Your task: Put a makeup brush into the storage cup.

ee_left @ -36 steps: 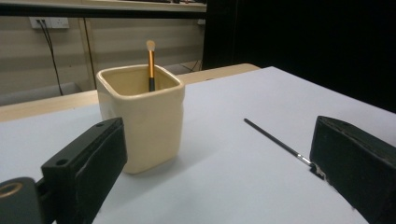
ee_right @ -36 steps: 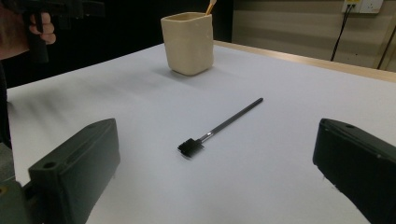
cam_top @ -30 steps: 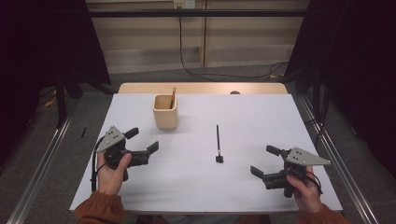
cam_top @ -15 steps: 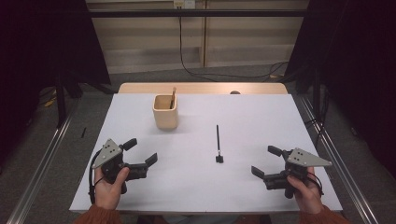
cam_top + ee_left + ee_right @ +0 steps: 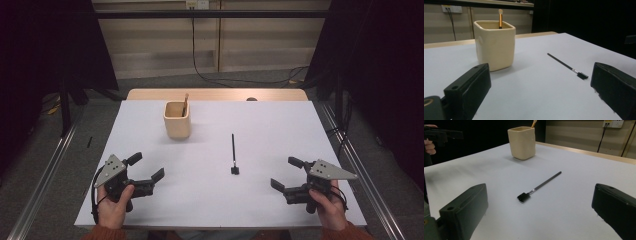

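Brush [image 5: 233,152] flat on table, cup [image 5: 177,120] unmarked, both grippers open

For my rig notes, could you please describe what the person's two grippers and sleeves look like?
Each hand holds a black two-jaw gripper: the left gripper and the right gripper. Both carry a grey three-cornered plate on top, dotted with small dark holes. The jaws are thick, blocky and matt black. A black cable loops by the left hand. The sleeves are rust-orange.
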### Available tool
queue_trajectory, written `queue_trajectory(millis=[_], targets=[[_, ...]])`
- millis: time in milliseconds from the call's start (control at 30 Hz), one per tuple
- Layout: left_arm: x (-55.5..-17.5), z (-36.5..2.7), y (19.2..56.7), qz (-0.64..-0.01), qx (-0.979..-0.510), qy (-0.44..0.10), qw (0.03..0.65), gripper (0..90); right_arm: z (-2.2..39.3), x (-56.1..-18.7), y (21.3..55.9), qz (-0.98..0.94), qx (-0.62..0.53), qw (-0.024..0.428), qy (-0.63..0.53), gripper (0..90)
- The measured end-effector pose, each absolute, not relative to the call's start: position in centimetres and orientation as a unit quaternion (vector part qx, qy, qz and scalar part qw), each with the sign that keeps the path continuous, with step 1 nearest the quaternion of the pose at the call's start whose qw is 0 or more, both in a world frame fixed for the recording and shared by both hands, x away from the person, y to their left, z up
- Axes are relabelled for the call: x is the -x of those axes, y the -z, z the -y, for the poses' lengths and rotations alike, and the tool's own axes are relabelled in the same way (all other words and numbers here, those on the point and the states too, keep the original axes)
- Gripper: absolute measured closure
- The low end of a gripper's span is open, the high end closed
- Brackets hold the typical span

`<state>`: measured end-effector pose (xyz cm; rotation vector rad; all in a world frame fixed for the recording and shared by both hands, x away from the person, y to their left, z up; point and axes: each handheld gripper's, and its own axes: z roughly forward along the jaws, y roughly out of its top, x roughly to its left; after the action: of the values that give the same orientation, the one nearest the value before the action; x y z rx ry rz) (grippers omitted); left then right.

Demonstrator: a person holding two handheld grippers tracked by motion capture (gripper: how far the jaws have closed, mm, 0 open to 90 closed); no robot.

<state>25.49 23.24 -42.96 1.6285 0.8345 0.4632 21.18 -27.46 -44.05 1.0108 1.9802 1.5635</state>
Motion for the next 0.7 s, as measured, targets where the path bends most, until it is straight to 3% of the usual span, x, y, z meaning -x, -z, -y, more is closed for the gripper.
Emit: queue_trajectory(millis=[300, 700], targets=[[-24.9, -23.5, 43.0, -0.36, -0.7, -0.201, 0.584, 2.9, 27.2, -21.2, 43.7, -0.706, -0.367, 0.214, -0.566, 0.1], [-24.2, -23.6, 43.0, -0.359, -0.7, -0.205, 0.583, 2.9, 26.0, -24.0, 42.9, -0.709, -0.362, 0.22, -0.564, 1.0]])
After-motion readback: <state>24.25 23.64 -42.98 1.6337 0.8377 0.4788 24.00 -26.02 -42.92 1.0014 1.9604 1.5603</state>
